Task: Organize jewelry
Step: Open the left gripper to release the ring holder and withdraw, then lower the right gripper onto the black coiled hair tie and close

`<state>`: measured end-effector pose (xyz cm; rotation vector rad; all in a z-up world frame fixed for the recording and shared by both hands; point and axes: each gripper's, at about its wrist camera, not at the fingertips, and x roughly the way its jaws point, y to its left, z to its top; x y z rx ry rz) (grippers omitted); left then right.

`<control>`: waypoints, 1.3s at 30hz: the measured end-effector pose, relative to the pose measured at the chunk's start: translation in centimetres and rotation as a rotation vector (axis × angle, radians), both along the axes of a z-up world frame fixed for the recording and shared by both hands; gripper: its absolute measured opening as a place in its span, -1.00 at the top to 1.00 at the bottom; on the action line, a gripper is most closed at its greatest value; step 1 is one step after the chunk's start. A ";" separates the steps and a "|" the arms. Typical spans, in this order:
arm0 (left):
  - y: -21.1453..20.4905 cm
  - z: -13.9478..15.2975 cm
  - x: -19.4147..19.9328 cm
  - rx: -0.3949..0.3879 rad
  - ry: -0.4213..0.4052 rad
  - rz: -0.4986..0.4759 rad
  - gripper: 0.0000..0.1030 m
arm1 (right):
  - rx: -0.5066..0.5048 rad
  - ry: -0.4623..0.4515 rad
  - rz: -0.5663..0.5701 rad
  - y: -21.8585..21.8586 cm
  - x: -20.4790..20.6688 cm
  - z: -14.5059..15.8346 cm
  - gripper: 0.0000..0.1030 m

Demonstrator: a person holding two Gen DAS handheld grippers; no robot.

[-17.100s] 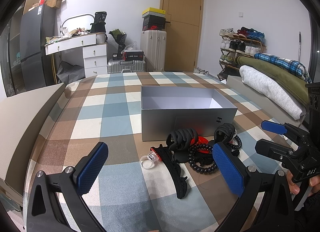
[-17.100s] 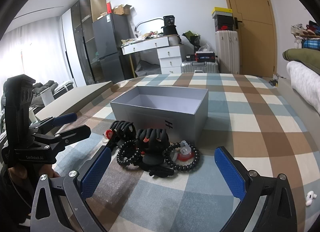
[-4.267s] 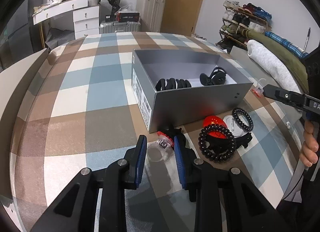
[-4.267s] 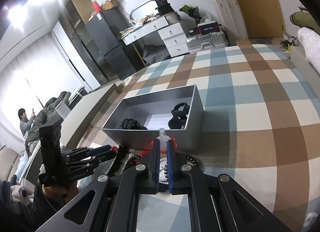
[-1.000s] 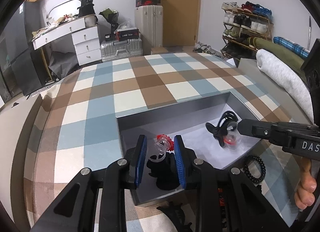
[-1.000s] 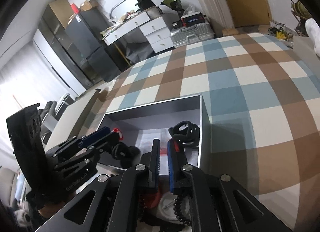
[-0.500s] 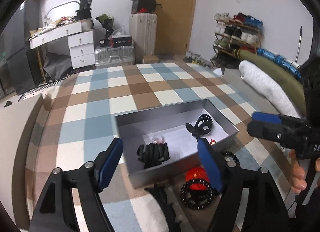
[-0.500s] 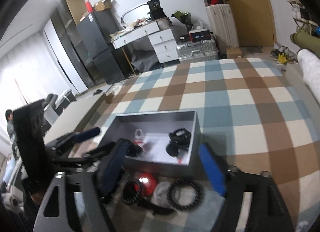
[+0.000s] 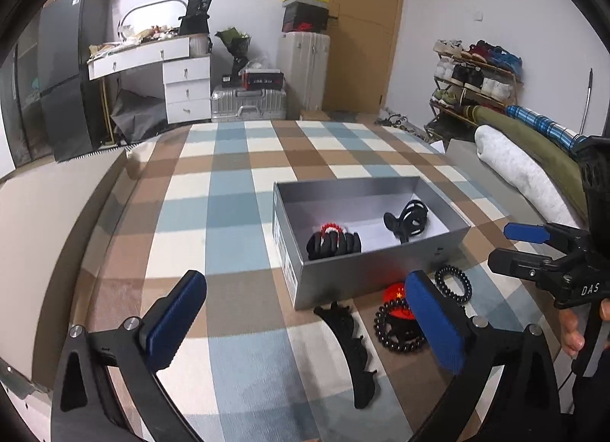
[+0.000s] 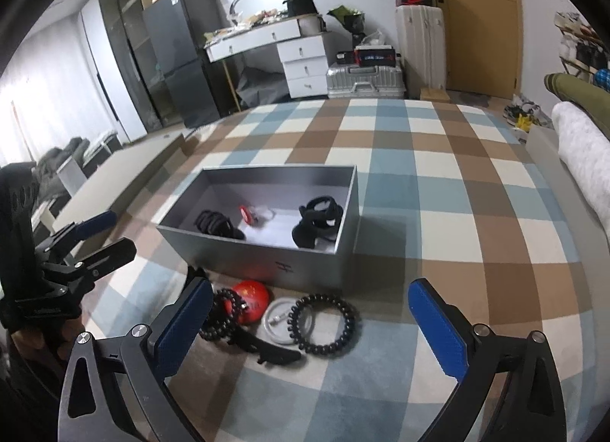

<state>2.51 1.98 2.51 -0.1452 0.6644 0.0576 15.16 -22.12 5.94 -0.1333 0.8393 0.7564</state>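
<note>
Grey card forms the open box (image 9: 375,274), which stands on the checked cloth (image 9: 213,190) and holds two black claw clips and a small red-and-clear item. One clip (image 9: 333,245) lies toward the box's left end in the left wrist view, with the red piece (image 9: 331,228) against it; the other clip (image 9: 408,218) lies toward the right end. The left gripper (image 9: 305,322) and the right gripper (image 10: 309,325) have both just been opening; their jaws now stand wide apart with nothing between the blue pads. The remaining pieces lie on the cloth just in front of the box's near wall: a long black clip (image 9: 352,343), a black bead bracelet (image 9: 398,327) over a red disc (image 9: 396,295), a black coil band (image 9: 453,284) and, in the right wrist view only, a clear ring (image 10: 284,316). The left wrist view shows the long clip running lengthwise away from the claw, between its pads and slightly right of centre, so the left hand appears the nearer for it. The coil band (image 10: 324,324) sits almost centred ahead of the right gripper and looks to be its natural next pick. The left view hides the clear ring behind its own right finger; the right view shows only part of the long clip (image 10: 267,350). In my judgement the task is roughly half complete.
</note>
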 end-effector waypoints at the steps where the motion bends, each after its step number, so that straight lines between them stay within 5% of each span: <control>1: -0.1 -0.1 0.0 0.001 0.002 -0.006 -0.97 | -0.012 0.003 -0.002 0.0 0.1 -0.2 -1.00; 12: -0.1 -1.6 0.1 0.006 0.049 -0.018 -0.97 | -0.131 0.032 -0.036 -0.5 1.1 -2.4 -1.00; 39: -1.3 -3.2 0.6 0.026 0.132 -0.060 -0.97 | -0.232 0.050 -0.073 -0.7 2.2 -4.8 -0.93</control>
